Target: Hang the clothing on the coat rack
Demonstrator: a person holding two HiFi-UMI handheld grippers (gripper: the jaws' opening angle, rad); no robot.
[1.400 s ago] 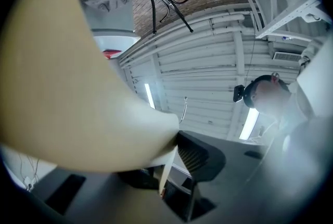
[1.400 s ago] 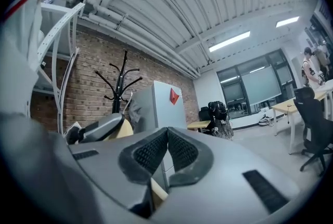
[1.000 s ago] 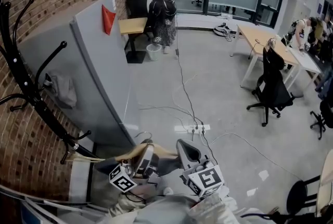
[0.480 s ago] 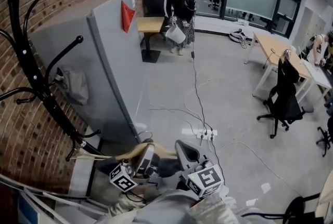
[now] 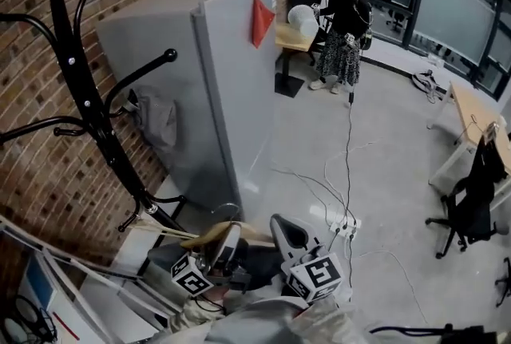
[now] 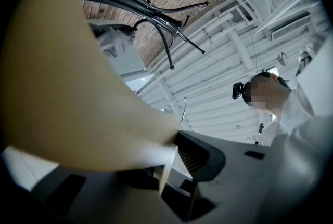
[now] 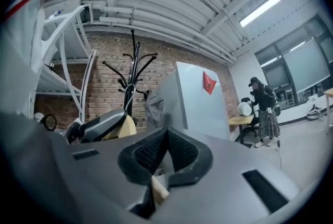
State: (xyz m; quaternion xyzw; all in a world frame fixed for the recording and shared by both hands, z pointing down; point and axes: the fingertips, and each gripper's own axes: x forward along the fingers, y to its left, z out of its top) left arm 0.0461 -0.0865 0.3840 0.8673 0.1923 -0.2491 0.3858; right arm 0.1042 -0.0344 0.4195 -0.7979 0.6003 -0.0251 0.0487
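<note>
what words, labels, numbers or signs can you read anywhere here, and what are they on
No readable text in any of the views.
left marker cube: a black-and-white square pattern, not letters.
right marker cube: the same kind of pattern, not a word.
red pennant on the grey partition: no print shows on it.

Bright even light, fisheye-warped edges.

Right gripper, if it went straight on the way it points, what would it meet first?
Likely the tall grey partition panel, by the grey cloth hanging on it; the black metal coat rack stands left of that line.
</note>
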